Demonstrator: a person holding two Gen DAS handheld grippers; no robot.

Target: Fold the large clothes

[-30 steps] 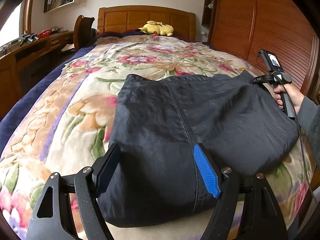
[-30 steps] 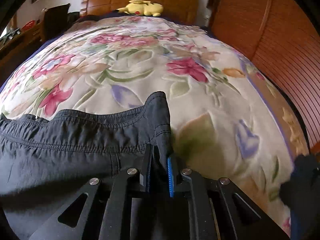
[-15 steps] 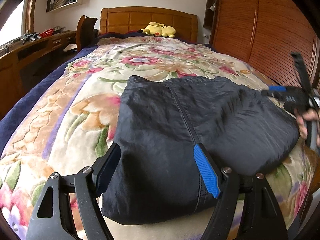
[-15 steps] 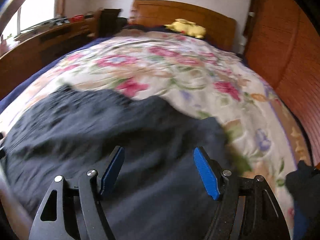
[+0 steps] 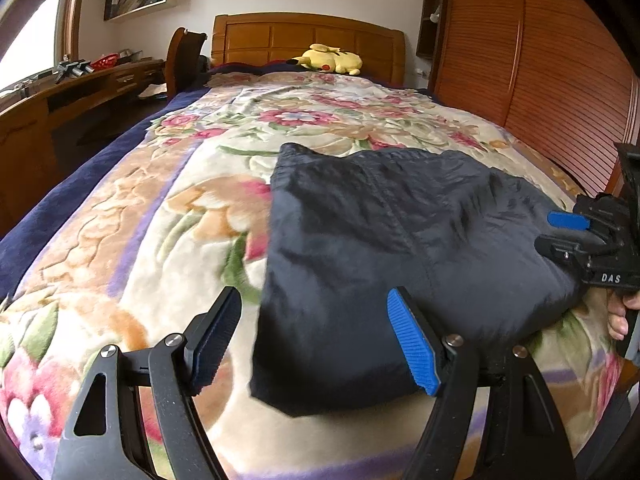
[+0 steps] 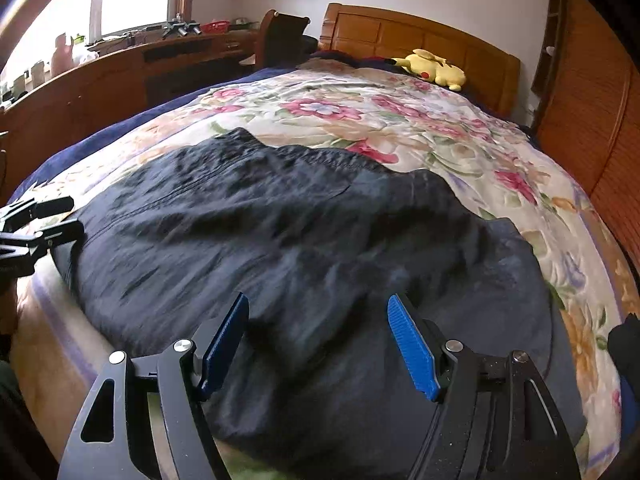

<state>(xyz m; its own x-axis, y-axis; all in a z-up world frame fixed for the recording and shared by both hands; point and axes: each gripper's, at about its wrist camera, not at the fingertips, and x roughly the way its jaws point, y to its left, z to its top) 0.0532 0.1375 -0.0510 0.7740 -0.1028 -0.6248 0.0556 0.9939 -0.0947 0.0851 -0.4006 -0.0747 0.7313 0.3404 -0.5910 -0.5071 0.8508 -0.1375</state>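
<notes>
A dark navy garment lies folded into a rough rectangle on the floral bedspread. It also fills the middle of the right wrist view. My left gripper is open and empty, hovering over the garment's near left corner. My right gripper is open and empty, over the garment's near right part. The right gripper also shows at the right edge of the left wrist view. The left gripper shows at the left edge of the right wrist view.
A yellow plush toy lies by the wooden headboard. A wooden slatted wardrobe stands along the bed's right side. A wooden desk and a chair stand to the left.
My right gripper has let go of the garment's far right corner, opened, and drawn back toward the near edge. The left gripper has shifted a little left, still open.
</notes>
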